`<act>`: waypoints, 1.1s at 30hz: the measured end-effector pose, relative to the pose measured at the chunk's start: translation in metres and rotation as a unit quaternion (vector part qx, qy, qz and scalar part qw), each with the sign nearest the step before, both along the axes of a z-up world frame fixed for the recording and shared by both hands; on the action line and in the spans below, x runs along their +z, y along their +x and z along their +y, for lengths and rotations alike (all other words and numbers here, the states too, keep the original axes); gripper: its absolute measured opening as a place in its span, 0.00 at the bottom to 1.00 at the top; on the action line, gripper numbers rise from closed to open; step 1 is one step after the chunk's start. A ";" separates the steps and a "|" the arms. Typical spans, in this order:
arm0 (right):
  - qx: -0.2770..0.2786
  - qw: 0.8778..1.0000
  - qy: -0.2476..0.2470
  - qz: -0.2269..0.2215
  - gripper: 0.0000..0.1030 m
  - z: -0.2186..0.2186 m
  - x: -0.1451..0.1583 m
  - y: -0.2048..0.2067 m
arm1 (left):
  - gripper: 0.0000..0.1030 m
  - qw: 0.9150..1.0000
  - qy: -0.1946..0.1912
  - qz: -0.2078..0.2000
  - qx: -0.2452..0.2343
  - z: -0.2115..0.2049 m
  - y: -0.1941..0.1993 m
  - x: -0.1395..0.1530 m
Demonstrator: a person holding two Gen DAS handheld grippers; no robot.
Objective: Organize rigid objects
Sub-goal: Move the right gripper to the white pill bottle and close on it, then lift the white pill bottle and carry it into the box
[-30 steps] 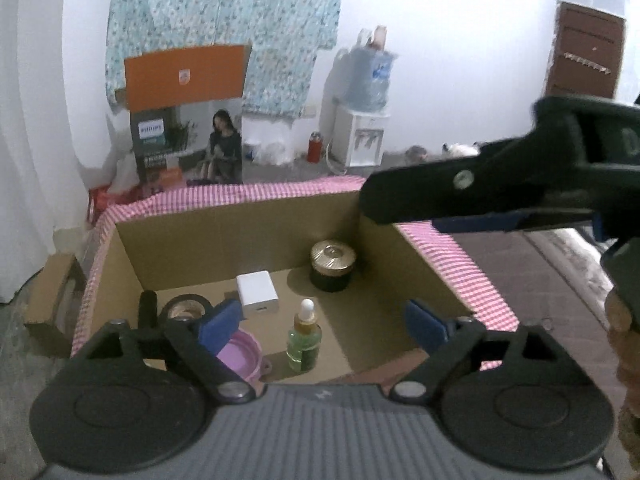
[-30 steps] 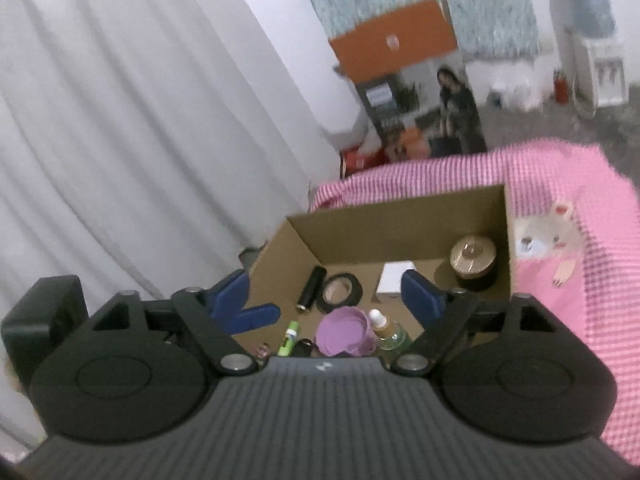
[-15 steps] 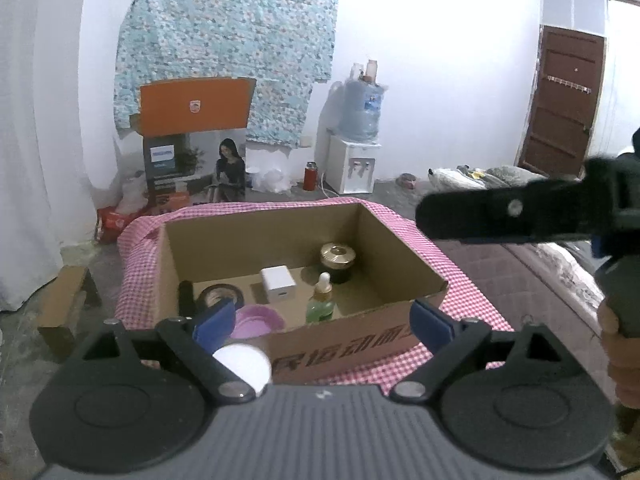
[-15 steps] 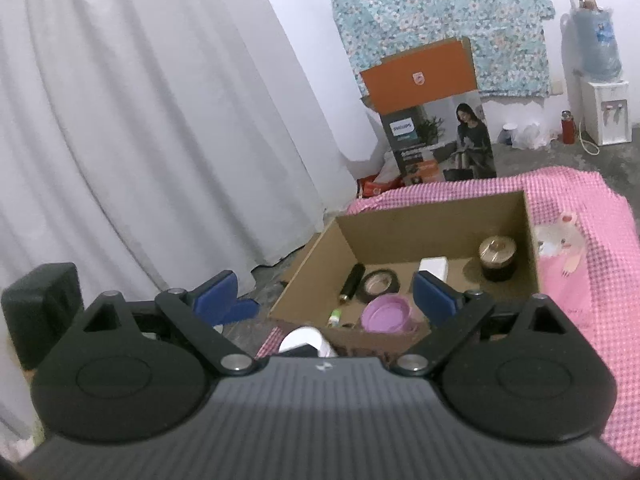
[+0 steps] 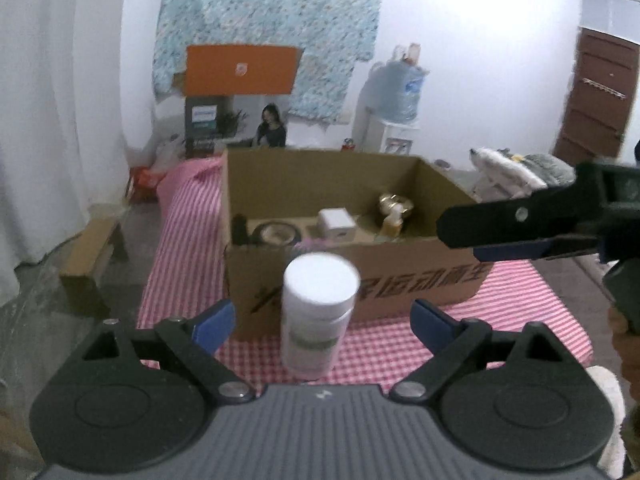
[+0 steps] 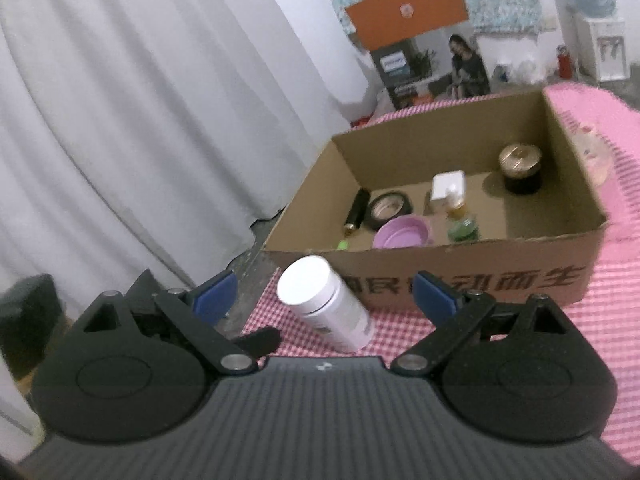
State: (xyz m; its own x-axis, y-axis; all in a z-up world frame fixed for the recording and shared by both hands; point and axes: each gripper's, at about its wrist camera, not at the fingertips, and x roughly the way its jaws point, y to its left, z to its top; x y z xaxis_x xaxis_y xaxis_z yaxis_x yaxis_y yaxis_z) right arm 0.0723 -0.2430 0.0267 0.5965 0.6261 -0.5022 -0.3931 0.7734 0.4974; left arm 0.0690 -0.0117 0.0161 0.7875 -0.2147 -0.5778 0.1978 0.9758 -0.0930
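Observation:
A white bottle (image 5: 318,320) with a white cap stands on the pink checked cloth (image 5: 516,300), just in front of the cardboard box (image 5: 424,276). My left gripper (image 5: 324,320) is open; the bottle sits between its blue pads with a gap on each side. My right gripper (image 6: 325,295) is open too, and the bottle (image 6: 326,308) shows between its pads, untouched. In the left wrist view the right gripper's finger (image 5: 520,224) reaches in from the right, over the box's near right corner.
The box (image 6: 480,276) holds a black tube (image 6: 357,211), a tape roll (image 6: 390,209), a purple lid (image 6: 402,232), a dropper bottle (image 6: 460,220), a white cube (image 6: 447,185) and a gold-lidded jar (image 6: 520,168). White curtains hang left. A low wooden bench (image 5: 94,264) stands beside the table.
Both grippers have drawn back from over the box and sunk lower. The white bottle has come into view between their fingers. The right jaws stand a little wider.

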 end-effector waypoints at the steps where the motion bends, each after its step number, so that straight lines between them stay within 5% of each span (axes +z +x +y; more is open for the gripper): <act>1: 0.006 1.000 0.000 0.004 0.92 0.005 -0.002 0.002 | 0.92 1.000 0.002 0.002 0.004 0.001 0.002 -0.005; 13: 0.036 0.998 -0.007 0.042 0.88 0.049 -0.024 0.038 | 0.80 1.000 -0.002 0.021 -0.014 0.000 0.032 -0.044; 17: 0.035 0.998 0.000 0.056 0.75 0.050 -0.030 0.048 | 0.65 1.000 -0.005 0.010 -0.016 -0.004 0.039 -0.044; 24: 0.034 0.995 0.028 0.091 0.40 0.044 -0.044 0.059 | 0.55 1.000 -0.024 0.006 -0.010 -0.004 0.043 -0.043; 33: 0.033 0.995 0.045 0.085 0.31 0.030 -0.040 0.047 | 0.54 1.000 -0.026 0.005 -0.009 -0.010 0.030 -0.031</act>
State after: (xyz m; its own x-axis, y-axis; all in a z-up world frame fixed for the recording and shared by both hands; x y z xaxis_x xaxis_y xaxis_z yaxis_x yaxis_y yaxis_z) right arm 0.1195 -0.2126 -0.0133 0.4627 0.7087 -0.5326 -0.3459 0.6975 0.6275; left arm 0.0987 -0.0214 -0.0146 0.7770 -0.2584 -0.5740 0.2143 0.9660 -0.1448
